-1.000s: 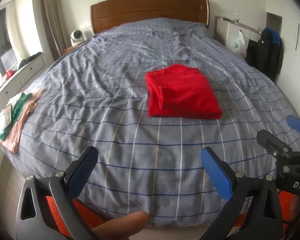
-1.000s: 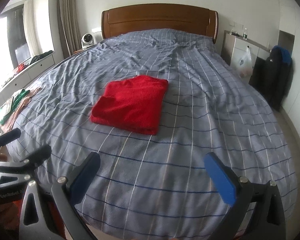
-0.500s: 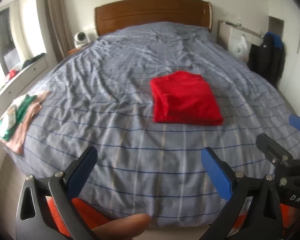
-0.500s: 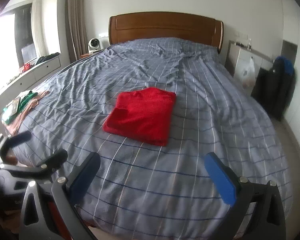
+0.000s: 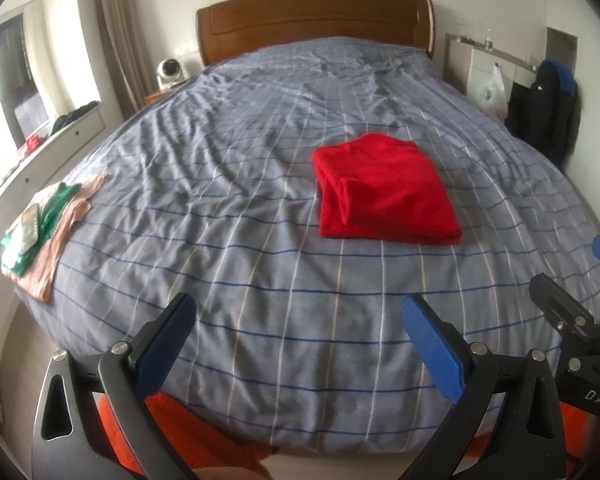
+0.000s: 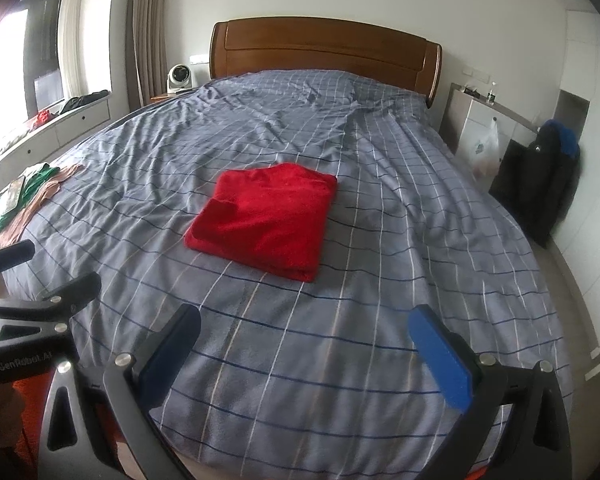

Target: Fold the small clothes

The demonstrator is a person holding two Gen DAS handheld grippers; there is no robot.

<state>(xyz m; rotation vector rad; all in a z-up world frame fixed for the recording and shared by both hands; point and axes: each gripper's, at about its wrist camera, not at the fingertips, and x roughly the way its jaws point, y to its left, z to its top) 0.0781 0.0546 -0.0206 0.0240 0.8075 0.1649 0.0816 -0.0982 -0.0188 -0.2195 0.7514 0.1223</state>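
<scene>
A red garment lies folded into a neat rectangle on the middle of the bed. My left gripper hangs open over the foot of the bed, well short of the garment, with nothing between its blue fingers. My right gripper is open too and also holds nothing; it hovers near the foot edge. Each gripper shows at the edge of the other's view: the right gripper at the right of the left wrist view, the left gripper at the left of the right wrist view.
The bed has a grey-blue checked cover and a wooden headboard. A pile of pink and green clothes lies at its left edge. A dark jacket hangs at the right wall. A small fan stands beside the headboard.
Both grippers have drawn back from the bed and risen a little, so the red garment looks farther off. Both stay open. The garment has not moved.
</scene>
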